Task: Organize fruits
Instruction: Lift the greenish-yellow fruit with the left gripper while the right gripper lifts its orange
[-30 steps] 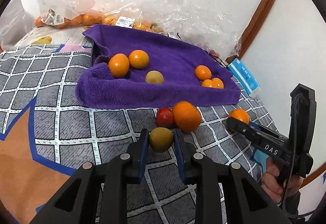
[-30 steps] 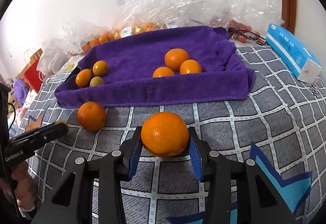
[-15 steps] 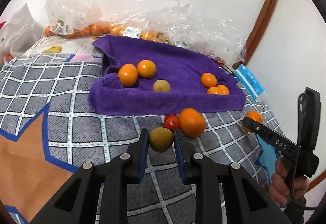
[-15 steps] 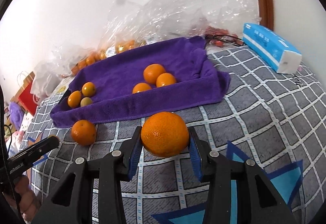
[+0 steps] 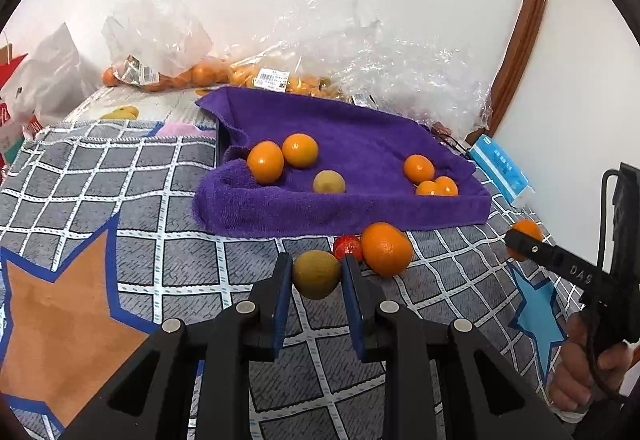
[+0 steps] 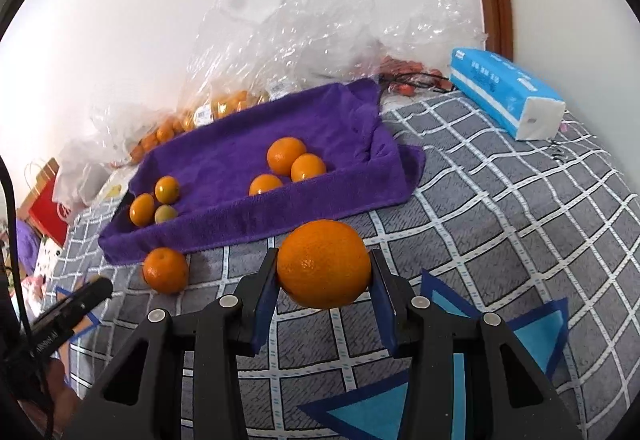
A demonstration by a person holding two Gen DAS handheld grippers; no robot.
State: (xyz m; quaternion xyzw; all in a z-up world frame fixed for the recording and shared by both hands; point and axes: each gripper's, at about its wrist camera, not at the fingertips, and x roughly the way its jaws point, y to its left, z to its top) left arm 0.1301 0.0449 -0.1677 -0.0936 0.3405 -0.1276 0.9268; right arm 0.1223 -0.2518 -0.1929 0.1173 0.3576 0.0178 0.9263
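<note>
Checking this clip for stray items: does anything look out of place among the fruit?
Yes. A small red fruit lies on the checked blanket against a loose orange, outside the purple towel; it is the only red piece among orange and greenish ones.

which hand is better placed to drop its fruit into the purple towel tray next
Probably the left. Its gripper is shut on a small greenish fruit just short of the purple towel tray's front wall. The right gripper grips an orange, seemingly farther off to the tray's side.

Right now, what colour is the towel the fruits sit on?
Purple. The towel shows best in the right wrist view.
</note>
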